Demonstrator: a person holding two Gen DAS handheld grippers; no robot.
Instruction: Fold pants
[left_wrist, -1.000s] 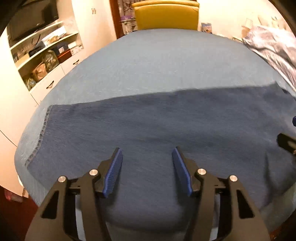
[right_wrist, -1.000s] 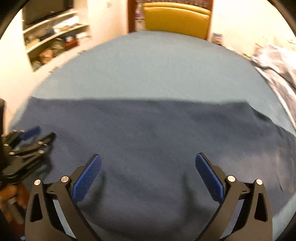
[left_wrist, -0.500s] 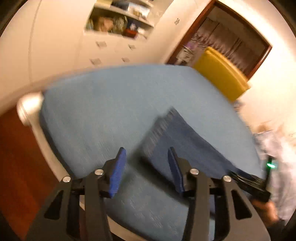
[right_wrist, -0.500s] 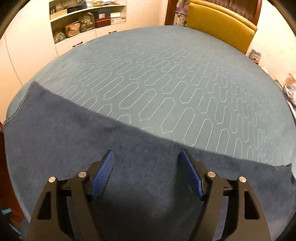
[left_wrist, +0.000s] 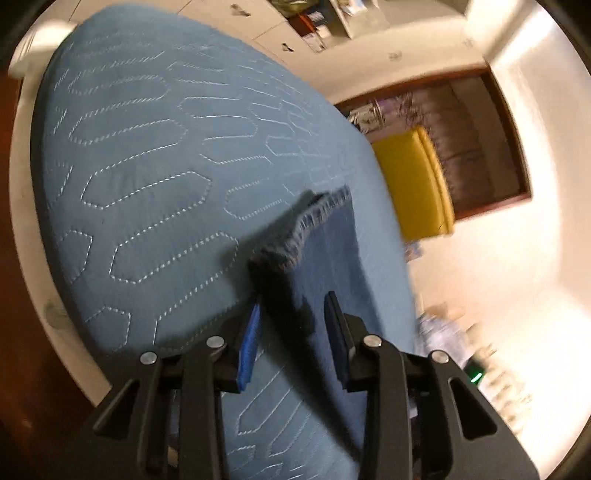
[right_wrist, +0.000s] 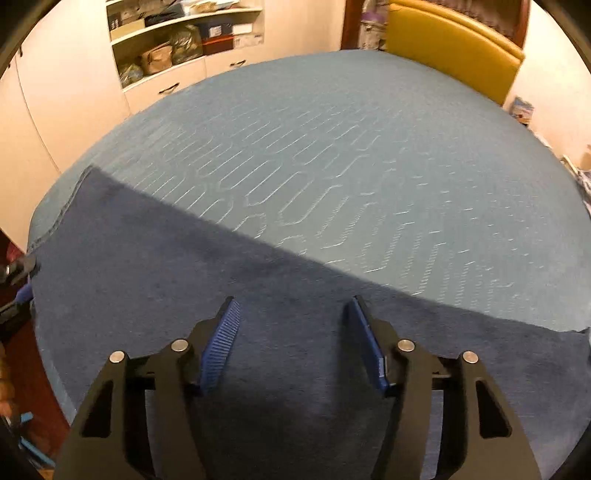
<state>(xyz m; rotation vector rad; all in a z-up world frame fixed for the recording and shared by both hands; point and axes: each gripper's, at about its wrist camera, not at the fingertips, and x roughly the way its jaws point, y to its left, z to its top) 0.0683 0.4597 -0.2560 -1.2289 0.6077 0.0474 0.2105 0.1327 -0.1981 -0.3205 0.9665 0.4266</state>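
Note:
Dark blue denim pants (right_wrist: 221, 302) lie flat across the near part of a light blue quilted bed cover (right_wrist: 351, 155). In the right wrist view my right gripper (right_wrist: 291, 332) hovers open over the middle of the pants with nothing between its fingers. The left wrist view is rolled sideways. There my left gripper (left_wrist: 291, 332) sits at the leg hem (left_wrist: 314, 218), which is curled up. Its jaws stand a little apart with the edge of the cloth between them. The left gripper (right_wrist: 18, 273) also shows at the far left edge of the right wrist view.
A yellow padded headboard (right_wrist: 454, 40) stands at the far end of the bed. Open shelves with bags and boxes (right_wrist: 184, 37) and drawers line the left wall. A blurred heap of other laundry (left_wrist: 461, 332) lies at the right. Dark wooden floor (left_wrist: 22, 332) borders the bed's edge.
My left gripper has swung from the middle of the pants to the leg hem and rolled sideways. Both grippers' jaws have narrowed. The right gripper has stayed over the middle of the pants.

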